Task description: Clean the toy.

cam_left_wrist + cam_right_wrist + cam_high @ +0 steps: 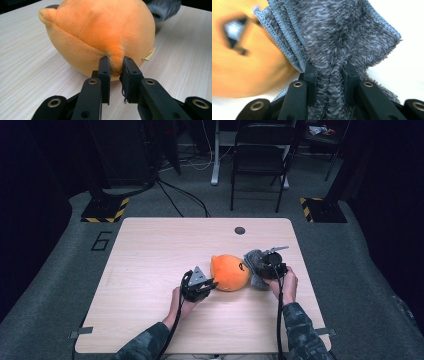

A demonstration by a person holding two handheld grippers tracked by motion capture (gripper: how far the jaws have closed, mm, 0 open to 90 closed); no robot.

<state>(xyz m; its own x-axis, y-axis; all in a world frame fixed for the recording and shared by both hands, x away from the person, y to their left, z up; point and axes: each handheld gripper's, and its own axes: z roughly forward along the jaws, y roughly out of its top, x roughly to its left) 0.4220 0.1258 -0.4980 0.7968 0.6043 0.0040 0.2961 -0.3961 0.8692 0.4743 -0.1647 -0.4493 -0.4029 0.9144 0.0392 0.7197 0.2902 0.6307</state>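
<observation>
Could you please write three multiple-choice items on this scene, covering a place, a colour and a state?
1. Where does the grey cloth lie relative to the orange plush toy in the high view?
A. at its left
B. at its right
C. under the table's far edge

2. What colour is the plush toy?
A. green
B. white
C. orange

3. How does the left gripper stand?
A. shut on a fold of the toy
B. wide open above the toy
C. lying loose on the table

Answers: 1 B, the cloth bunches at the toy's right, in the right gripper; 2 C, its fabric is orange throughout; 3 A, both jaws pinch a ridge of plush.
</observation>
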